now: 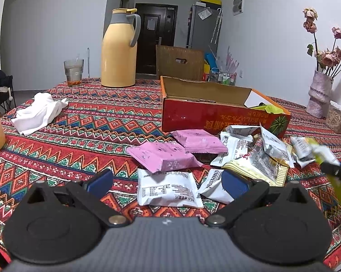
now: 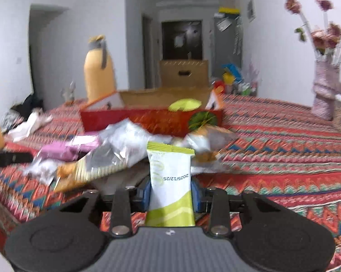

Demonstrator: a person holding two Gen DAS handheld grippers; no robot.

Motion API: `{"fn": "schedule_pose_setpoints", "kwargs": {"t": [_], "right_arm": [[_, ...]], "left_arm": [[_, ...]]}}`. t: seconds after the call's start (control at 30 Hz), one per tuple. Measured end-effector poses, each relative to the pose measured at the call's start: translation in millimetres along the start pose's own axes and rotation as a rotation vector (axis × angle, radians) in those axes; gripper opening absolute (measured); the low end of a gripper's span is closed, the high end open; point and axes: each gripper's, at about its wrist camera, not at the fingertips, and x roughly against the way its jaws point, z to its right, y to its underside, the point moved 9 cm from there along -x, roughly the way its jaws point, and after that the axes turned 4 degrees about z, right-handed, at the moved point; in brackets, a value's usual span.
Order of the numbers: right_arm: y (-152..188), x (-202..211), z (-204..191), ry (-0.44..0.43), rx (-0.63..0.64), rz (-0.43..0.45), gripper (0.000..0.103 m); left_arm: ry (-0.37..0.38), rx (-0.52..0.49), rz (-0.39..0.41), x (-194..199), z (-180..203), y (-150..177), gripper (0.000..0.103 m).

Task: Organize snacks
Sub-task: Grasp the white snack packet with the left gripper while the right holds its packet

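Left wrist view: left gripper [image 1: 168, 183], blue-padded fingers [image 1: 100, 183] spread wide, nothing between the pads, held over the patterned tablecloth [image 1: 84, 136]. Between the fingers and just ahead of them lies a white snack packet [image 1: 168, 190], flat on the cloth; a second white packet [image 1: 212, 187] touches the right-hand finger. Beyond the fingertips: two pink packets [image 1: 165, 156], one overlapping the other, and to the right of them a loose heap of silver and yellow packets [image 1: 258, 156]. Farther ahead, right of centre, the open red cardboard box [image 1: 206, 115], with something green at its right end. Far left of the fingers: crumpled white cloth [image 1: 38, 112]; behind it a glass [image 1: 74, 71] and a yellow thermos jug [image 1: 119, 49]. Far right: pink vase [image 1: 319, 95] of dried flowers. At the right edge, blurred, a dark gripper tip with a green-and-white wrapper. Right wrist view: right gripper [image 2: 171, 195], fingers [image 2: 145, 195] closed in on a white-and-green snack packet [image 2: 170, 181], which stands upright between the pads, its crimped top edge uppermost. Ahead of the fingertips, blurred: the packet heap [image 2: 116, 149], then the red box [image 2: 152, 120] straight beyond, a green item inside it.
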Motion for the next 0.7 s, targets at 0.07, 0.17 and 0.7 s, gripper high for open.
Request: {"fn": "schedule_pose_setpoints", "kwargs": {"t": [0.07,0.17,0.7], "right_arm": [[-7.5,2.9,7.4,0.026,-0.013,0.030,0.034],[-13.3,3.2,15.3,0.047,-0.033,0.055,0.034],[-5.6,-13.3,25.6,0.056,-0.080,0.051,0.034]], "left_arm": [[-0.003,0.002,-0.004,-1.3,-0.5,-0.1,0.103],[-0.009,0.008,-0.015,-4.0,-1.8,0.5,0.103],[-0.045,-0.004,-0.099,-36.1,-2.8,-2.9,0.103]]}}
